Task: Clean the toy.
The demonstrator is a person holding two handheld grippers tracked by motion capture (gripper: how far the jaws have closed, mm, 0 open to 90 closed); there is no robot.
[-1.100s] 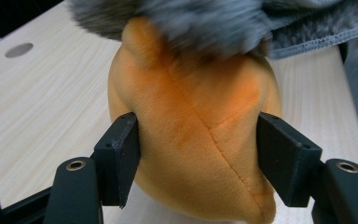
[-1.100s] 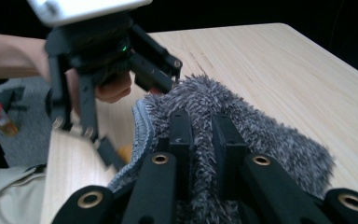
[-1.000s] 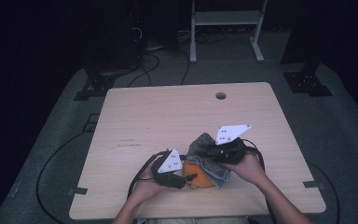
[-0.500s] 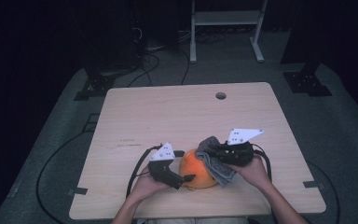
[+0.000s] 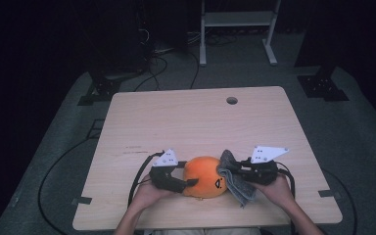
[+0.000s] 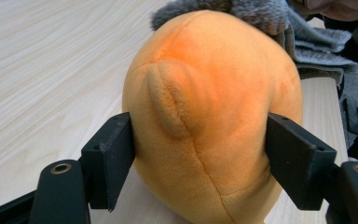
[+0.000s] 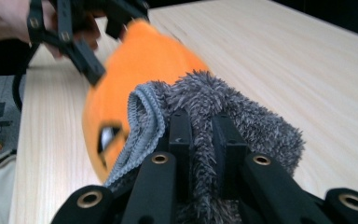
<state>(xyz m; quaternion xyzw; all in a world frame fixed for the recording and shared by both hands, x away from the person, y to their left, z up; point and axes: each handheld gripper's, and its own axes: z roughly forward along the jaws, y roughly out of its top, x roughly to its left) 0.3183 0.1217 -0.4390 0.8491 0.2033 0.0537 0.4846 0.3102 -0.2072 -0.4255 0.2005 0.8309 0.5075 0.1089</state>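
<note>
An orange plush toy (image 5: 204,176) with a small face lies near the front edge of the table (image 5: 186,122). My left gripper (image 5: 188,183) comes at it from the left. In the left gripper view both pads (image 6: 114,158) press into the sides of the plush (image 6: 214,107); the jaws have just been closing on it. My right gripper (image 5: 227,169) is at the toy's right side, shut on a fuzzy grey cloth (image 5: 238,187). In the right gripper view the cloth (image 7: 251,116) is pinched between the narrow jaws of the right gripper (image 7: 200,128), against the plush (image 7: 135,65).
A round cable hole (image 5: 232,100) sits near the table's far edge. Black cables (image 5: 139,171) trail from both grippers over the front edge. Beyond the table, a white frame (image 5: 235,29) and dark stands (image 5: 98,90) are on the grey floor.
The right gripper has pulled the grey cloth down and to the right, off the orange plush. The left gripper opened wide, then closed round the plush's left end.
</note>
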